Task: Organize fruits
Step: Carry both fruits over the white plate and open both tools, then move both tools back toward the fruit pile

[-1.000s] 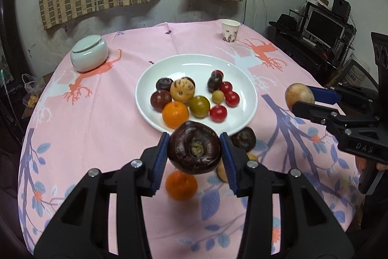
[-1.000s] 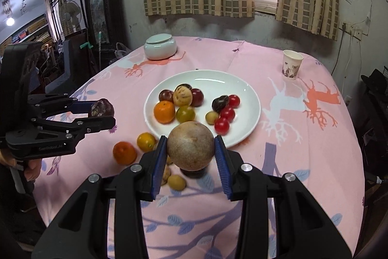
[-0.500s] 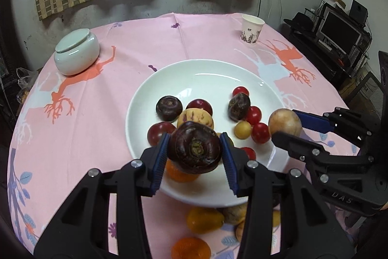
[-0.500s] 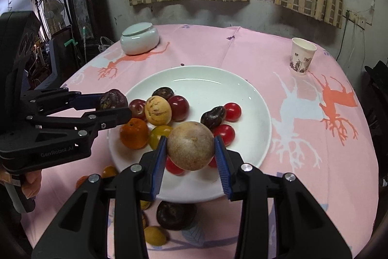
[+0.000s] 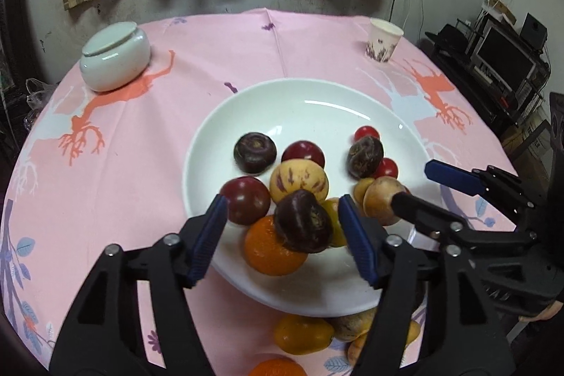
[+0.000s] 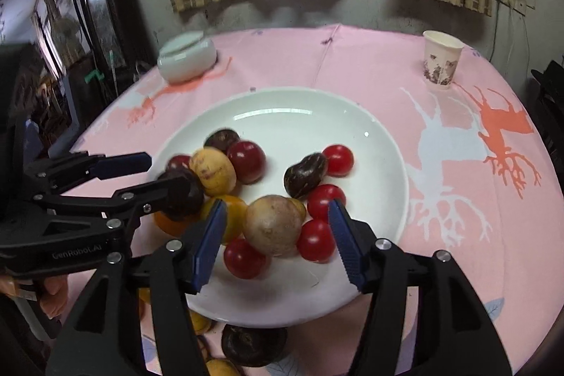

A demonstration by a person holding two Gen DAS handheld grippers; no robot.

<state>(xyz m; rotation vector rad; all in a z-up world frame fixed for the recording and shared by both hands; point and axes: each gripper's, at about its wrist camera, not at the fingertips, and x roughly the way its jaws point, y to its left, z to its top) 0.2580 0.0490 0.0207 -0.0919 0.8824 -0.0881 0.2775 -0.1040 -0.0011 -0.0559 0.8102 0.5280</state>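
From the left wrist view, the left claw [image 5: 282,231] hangs over the near rim of the white plate [image 5: 218,133], its jaws opening; the dark purple fruit [image 5: 303,221] sits between the blue pads [image 5: 208,238] with a clear gap on each side, so nothing grips it; it lies against an orange [image 5: 268,252] and a yellow streaked fruit [image 5: 299,180] in the pile on the plate; other dark fruits and small red ones lie further in; the right claw [image 5: 419,187] reaches in from the right, with the tan round fruit [image 5: 382,199] at the tip of its lower finger; a yellow fruit [image 5: 303,333] lies off the plate on the pink surface [image 5: 176,129], near the camera; a lidded white jar [image 5: 114,57] and a paper cup [image 5: 382,39] stand at the far side.

From the right wrist view, the right claw [image 6: 275,235] is likewise opening; the tan round fruit [image 6: 274,224] rests on the plate [image 6: 387,164] between the pads and free of both, among red cherry tomatoes [image 6: 315,240]; the left claw [image 6: 162,173] comes in from the left, the dark purple fruit [image 6: 183,196] just behind its near finger; another dark fruit [image 6: 253,344] lies on the surface [image 6: 458,252] just below the plate's near rim.
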